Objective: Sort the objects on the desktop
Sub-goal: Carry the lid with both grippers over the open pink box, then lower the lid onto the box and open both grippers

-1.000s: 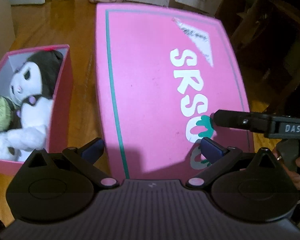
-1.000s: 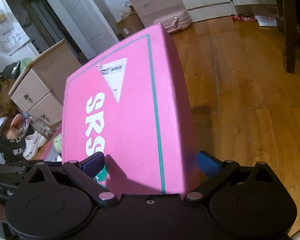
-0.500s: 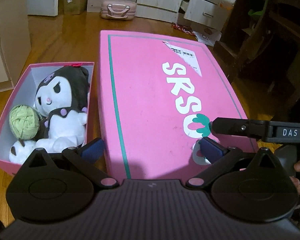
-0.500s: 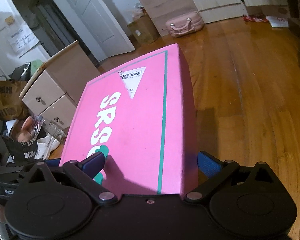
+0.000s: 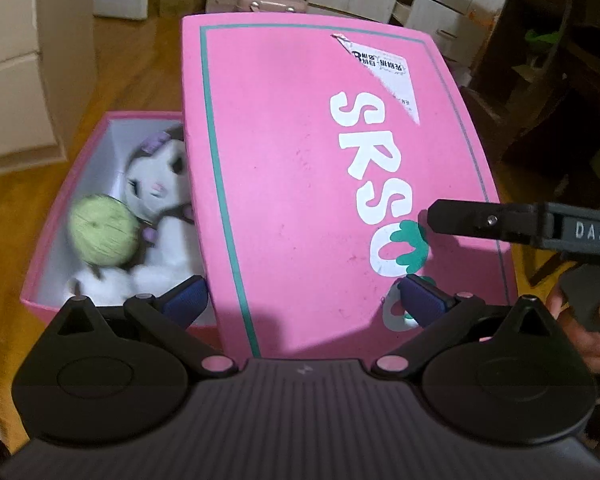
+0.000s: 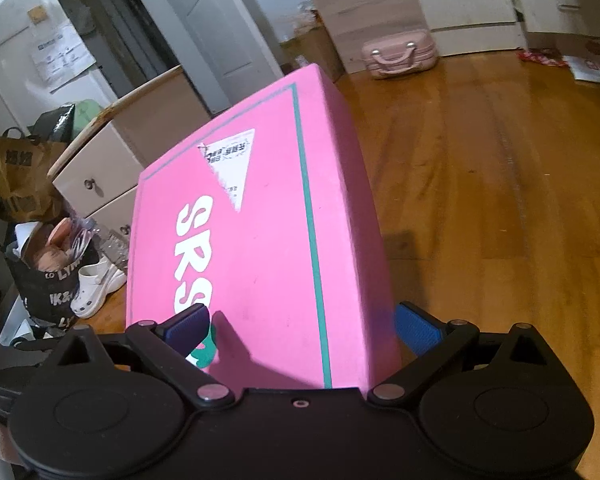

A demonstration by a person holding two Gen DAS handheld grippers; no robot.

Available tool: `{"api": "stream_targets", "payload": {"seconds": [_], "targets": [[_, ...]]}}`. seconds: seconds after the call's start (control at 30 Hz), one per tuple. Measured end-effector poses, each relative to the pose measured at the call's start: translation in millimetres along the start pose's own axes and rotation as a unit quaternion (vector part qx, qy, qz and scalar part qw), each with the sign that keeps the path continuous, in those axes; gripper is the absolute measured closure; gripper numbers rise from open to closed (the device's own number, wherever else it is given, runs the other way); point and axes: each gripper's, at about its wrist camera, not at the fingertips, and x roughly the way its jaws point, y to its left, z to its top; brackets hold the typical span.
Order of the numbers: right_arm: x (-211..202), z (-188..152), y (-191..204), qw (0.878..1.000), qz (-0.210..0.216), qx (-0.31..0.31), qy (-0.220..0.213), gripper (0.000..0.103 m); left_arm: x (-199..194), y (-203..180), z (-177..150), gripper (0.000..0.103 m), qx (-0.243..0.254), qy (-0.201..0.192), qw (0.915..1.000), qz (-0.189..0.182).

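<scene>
A pink lid printed with white letters and a torn label is held between both grippers. My left gripper clamps its near edge, one finger beside the lid's left side and one on top. My right gripper grips the lid from the right side; one of its fingers lies across the lid's top. The lid overlaps the right part of an open pink box. Inside lie a black-and-white plush, partly hidden by the lid, and a green yarn ball.
A hand holds the right gripper. A drawer cabinet, filled bags and a white shoe stand to the left. A pink case sits far back on the wooden floor. Dark furniture is on the right.
The lid, carried by both grippers, has shifted left and now covers the right part of the open box, hiding part of the plush.
</scene>
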Motion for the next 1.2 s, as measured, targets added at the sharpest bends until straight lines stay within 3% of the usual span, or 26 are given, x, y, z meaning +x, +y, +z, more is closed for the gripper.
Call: {"api": "stream_targets", "payload": {"seconds": [0.17, 0.5, 0.67, 1.2], "targets": [[31.8, 4.1, 24.4, 1.000, 0.016, 0.010, 0.020, 0.003, -6.0, 26.3, 6.5, 0.000, 0.000, -0.010, 0.9994, 0.033], [85.6, 23.5, 61.0, 0.997, 0.029, 0.034, 0.056, 0.005, 10.1, 97.3, 52.9, 0.000, -0.019, 0.030, 0.9991, 0.024], [109.5, 26.1, 58.5, 0.992, 0.033, 0.077, 0.094, 0.007, 25.4, 109.5, 60.3, 0.000, -0.001, 0.040, 0.9988, 0.029], [136.1, 24.5, 73.4, 0.988, 0.020, 0.096, 0.116, 0.009, 53.5, 146.0, 69.7, 0.000, -0.047, 0.039, 0.9975, 0.035]]}}
